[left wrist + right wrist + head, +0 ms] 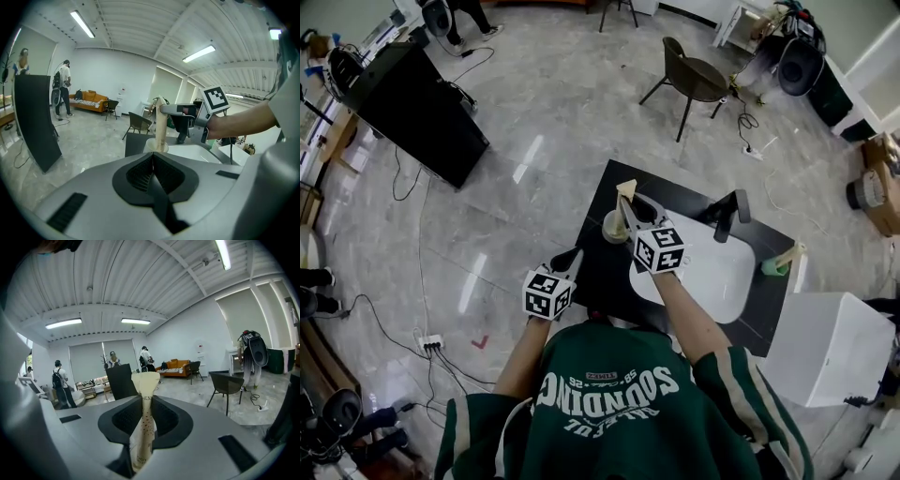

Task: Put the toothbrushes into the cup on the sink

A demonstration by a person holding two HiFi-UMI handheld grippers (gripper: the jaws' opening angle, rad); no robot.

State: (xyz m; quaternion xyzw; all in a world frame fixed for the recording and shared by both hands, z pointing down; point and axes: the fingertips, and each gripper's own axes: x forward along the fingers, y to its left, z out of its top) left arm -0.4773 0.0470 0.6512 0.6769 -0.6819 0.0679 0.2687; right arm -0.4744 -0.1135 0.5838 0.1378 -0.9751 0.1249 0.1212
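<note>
Two hand-held grippers reach out over a black tabletop (598, 274) with a white sink (717, 277) set into it. Far to the left, a tall black panel (417, 108) stands on the grey floor, well apart from the work.

The left hand-held gripper (570, 255) hovers at the tabletop's left edge. Its own view shows its jaws pressed together with nothing between them (152, 158), pointing towards the cup.

Just right of it, the pale cup (613, 228) stands on the tabletop beside the sink's left rim. In the left gripper view the cup (156, 146) sits straight ahead, and a wrapped toothbrush (161, 125) stands nearly upright with its lower end at the cup's mouth. Whether that end is inside the cup cannot be told.

The right hand-held gripper (627, 210) reaches over the sink's left side and holds this toothbrush (625, 190) above the cup. Its jaws stand narrow, clamped on the pale paper wrapper (144, 380), which sticks out past the tips (143, 401). From the left gripper view the right hand-held gripper (165, 109) grips the wrapper near its upper part.

Farther right, a black faucet (727, 215) rises at the sink's far rim. A small green object (774, 268) sits at the tabletop's right end. A white box (830, 349) stands just beside that end. A dark chair (694, 79) stands on the floor beyond the tabletop.
</note>
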